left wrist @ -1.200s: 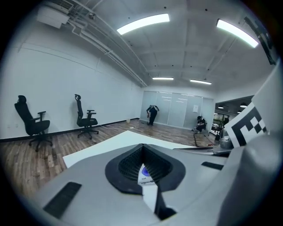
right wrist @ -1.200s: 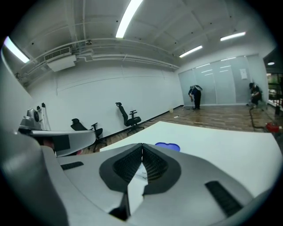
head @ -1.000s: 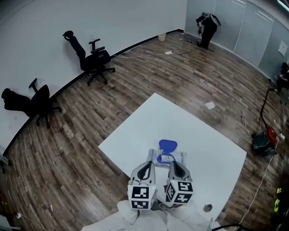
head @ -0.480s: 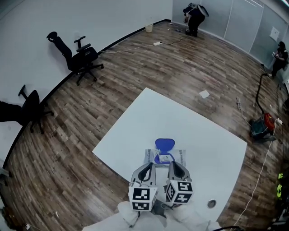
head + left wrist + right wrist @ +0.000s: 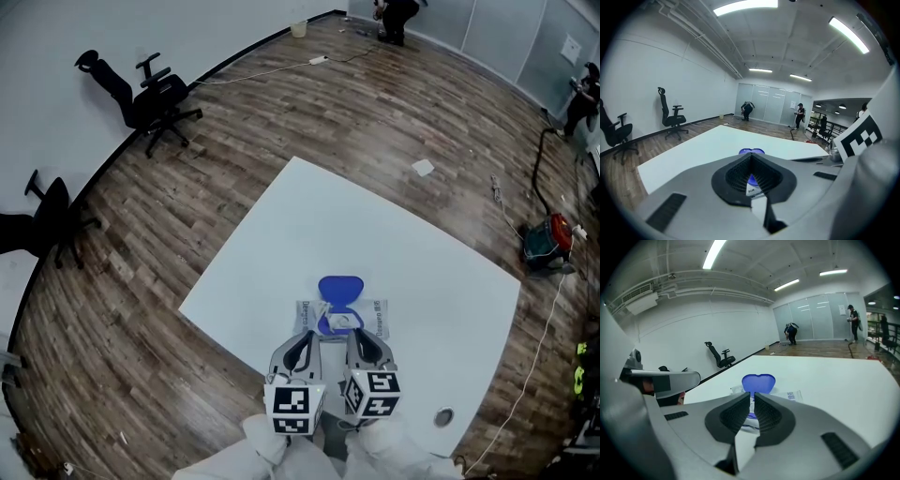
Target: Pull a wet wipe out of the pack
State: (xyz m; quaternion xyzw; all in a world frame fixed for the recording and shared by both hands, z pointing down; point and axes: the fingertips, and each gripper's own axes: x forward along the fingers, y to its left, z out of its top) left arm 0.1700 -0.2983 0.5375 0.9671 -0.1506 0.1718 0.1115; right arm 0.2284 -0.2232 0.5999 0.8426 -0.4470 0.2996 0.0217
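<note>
The wet wipe pack (image 5: pixel 367 319) is lying flat on the white table (image 5: pixel 309 216), toward the edge nearest the person. Its blue lid (image 5: pixel 340 288) is being held open, folded back on the far side of the pack. White material is showing in the opening below the lid.

The left gripper (image 5: pixel 308 337) is being held just short of the near edge of the pack. In the left gripper view, its jaws are being kept closed with the tips meeting, and nothing is being clamped between them. The blue lid (image 5: pixel 751 151) is showing beyond the tips.

The right gripper (image 5: pixel 355 335) is being held just beside the left one and is likewise pointed at the pack. In the right gripper view, its jaws are being kept a narrow slit apart, with nothing gripped. The lid (image 5: pixel 758 382) and the pack (image 5: pixel 793 395) are lying directly ahead of them.

A small round metal object (image 5: pixel 443 415) is resting on the table near the right corner. An office chair (image 5: pixel 150 89) is standing on the wooden floor (image 5: pixel 394 103) by the wall.
</note>
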